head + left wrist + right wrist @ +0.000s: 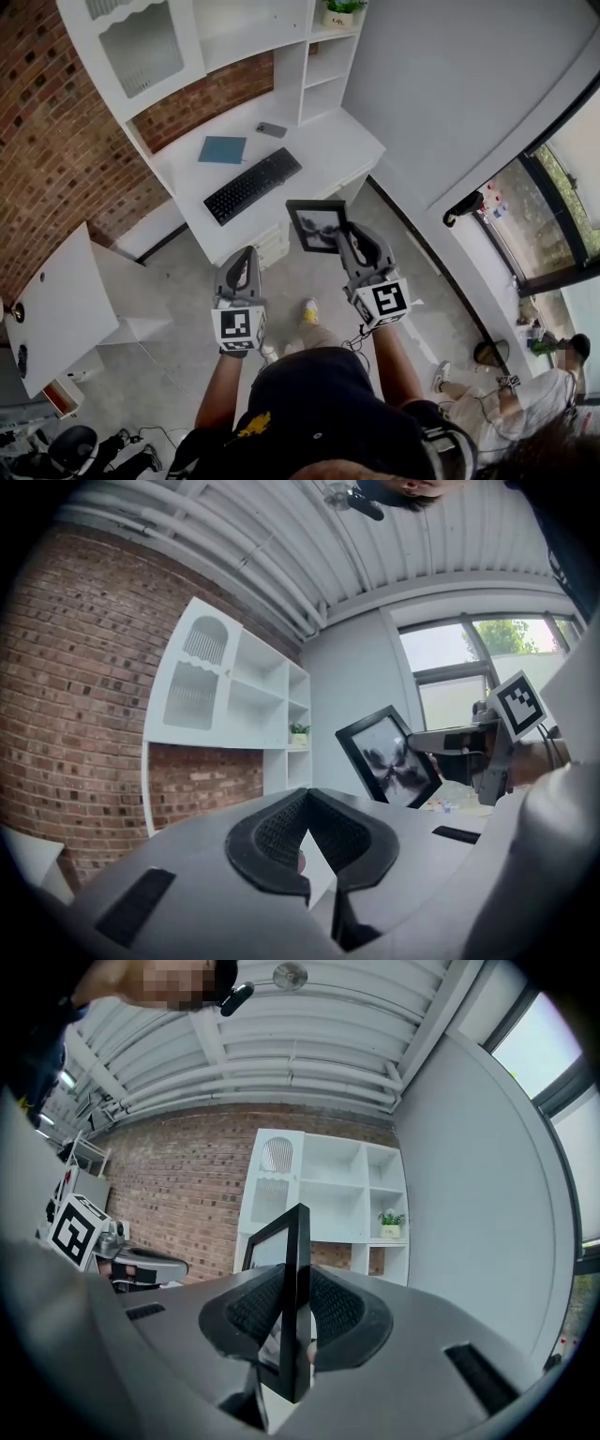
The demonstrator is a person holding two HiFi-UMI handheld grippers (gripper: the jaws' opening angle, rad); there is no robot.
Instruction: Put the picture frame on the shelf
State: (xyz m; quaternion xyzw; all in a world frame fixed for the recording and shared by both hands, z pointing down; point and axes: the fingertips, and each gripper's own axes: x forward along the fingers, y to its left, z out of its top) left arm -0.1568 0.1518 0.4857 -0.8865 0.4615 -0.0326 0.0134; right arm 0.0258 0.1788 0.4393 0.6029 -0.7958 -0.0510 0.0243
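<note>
head view: person stands on the grey floor (178,309) facing a white table (323,141), one gripper in each hand. right gripper (340,231) holds the picture frame (315,225). in the right gripper view the black frame (293,1288) stands edge-on and upright between the jaws, a pad pressed on each face. the frame is in the air, just short of the table's near edge and well apart from the shelf (328,58), whose compartments rise at the far right end of the table. from the left gripper view the frame (388,759) shows its glazed front, tilted, with a dark picture inside that cannot be made out. left gripper (246,257) hangs to the left of the right one, lower in the head view and apart from the frame. in its own view the left gripper (307,803) has its jaws drawn together at the tips with nothing between them. on the table: black keyboard (251,185), blue pad (222,149), small dark phone (272,129). a potted plant (339,11) sits in an upper compartment of the shelf. a brick wall (47,122) stands behind the table at left.
</note>
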